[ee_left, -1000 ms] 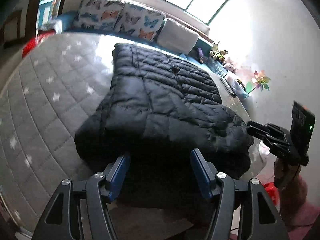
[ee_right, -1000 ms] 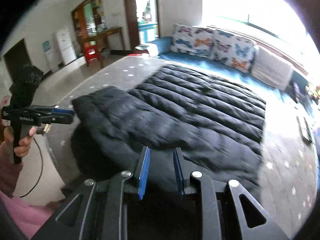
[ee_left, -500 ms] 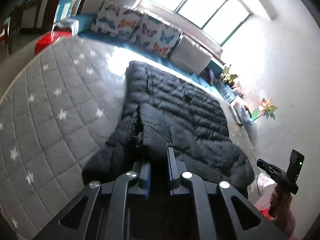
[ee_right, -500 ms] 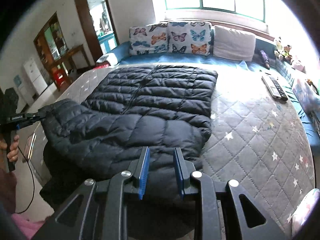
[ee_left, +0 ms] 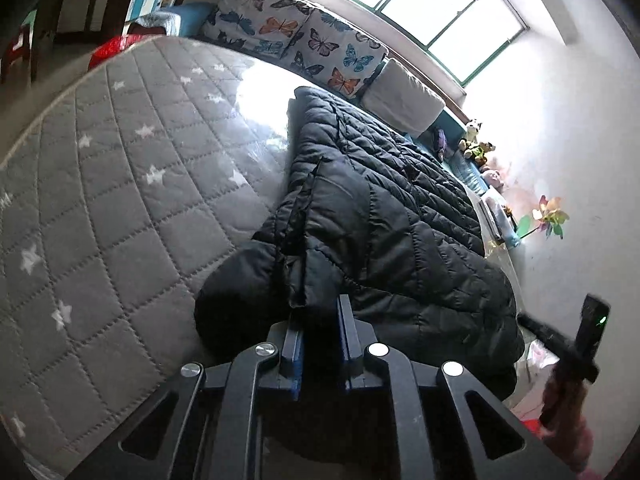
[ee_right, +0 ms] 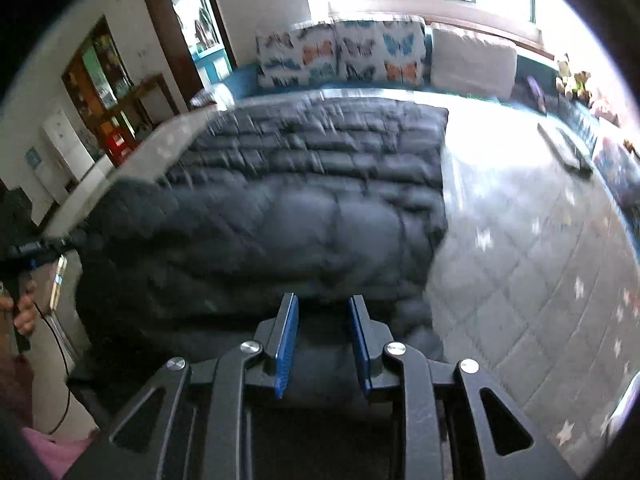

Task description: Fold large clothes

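Both grippers pinch black jacket [ee_left: 380,208] | left gripper [ee_left: 320,320] easing open | only left view shows flower [ee_left: 550,216]

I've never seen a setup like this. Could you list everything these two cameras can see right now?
Puffer jacket: one, black, spread on the mattress.
Mattress: one, grey with white stars, under the jacket.
Butterfly cushions: two, white with coloured butterflies, far end.
Plain pillow: one, pale, beside the cushions.
Soft toys: a few, mixed colours, far corner by the wall.
Left gripper: one, black with blue pads, jaws opening, jacket fabric between them.
Right gripper: one, black with blue pads, closed on the jacket's near edge.
Left hand: one, on the left gripper's handle.
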Available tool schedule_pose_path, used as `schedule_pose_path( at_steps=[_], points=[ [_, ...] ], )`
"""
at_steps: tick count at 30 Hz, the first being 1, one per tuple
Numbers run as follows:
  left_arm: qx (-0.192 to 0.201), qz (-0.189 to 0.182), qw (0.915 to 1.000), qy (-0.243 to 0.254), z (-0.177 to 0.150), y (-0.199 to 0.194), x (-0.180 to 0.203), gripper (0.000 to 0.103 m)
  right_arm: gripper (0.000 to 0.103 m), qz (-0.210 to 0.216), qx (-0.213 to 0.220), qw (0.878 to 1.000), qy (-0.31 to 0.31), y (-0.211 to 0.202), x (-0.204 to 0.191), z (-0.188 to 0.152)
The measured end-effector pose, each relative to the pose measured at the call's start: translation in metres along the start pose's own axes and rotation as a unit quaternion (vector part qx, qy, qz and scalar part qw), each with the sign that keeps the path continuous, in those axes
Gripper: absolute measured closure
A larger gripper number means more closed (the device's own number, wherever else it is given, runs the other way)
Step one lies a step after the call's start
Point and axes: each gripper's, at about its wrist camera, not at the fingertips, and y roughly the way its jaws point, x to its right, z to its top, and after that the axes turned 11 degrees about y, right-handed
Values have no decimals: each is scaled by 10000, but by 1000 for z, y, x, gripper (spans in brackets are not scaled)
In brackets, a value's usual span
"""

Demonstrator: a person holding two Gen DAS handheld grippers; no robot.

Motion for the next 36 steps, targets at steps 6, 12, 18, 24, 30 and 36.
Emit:
schedule_pose_path(
  at_steps=[6, 12, 18, 24, 30, 36],
  points=[
    [-37, 47, 10000, 29, 2, -14, -1, 82, 69, 317, -595, 9975, -192, 48, -29, -2],
    [270, 480, 9982, 255, 13, -66, 8, 82, 66, 200, -551, 9959, -695, 45, -60, -6],
    [316, -154, 9929, 1138, 35, -56, 69, 82, 65, 360, -633, 9944, -770, 53, -75, -1],
    [-215, -296, 9821, 1849, 51, 8, 103, 82, 65, 573, -652, 9927, -837, 54, -92, 5],
    [-489, -201, 9819, 1818, 44, 49, 88, 82, 53, 553, -786, 9896, -1069, 70, -107, 3],
    [-561, -454, 9869, 1444, 34, 68, 60, 82, 47, 451, -905, 9881, -1159, 80, -110, -4]
  ],
)
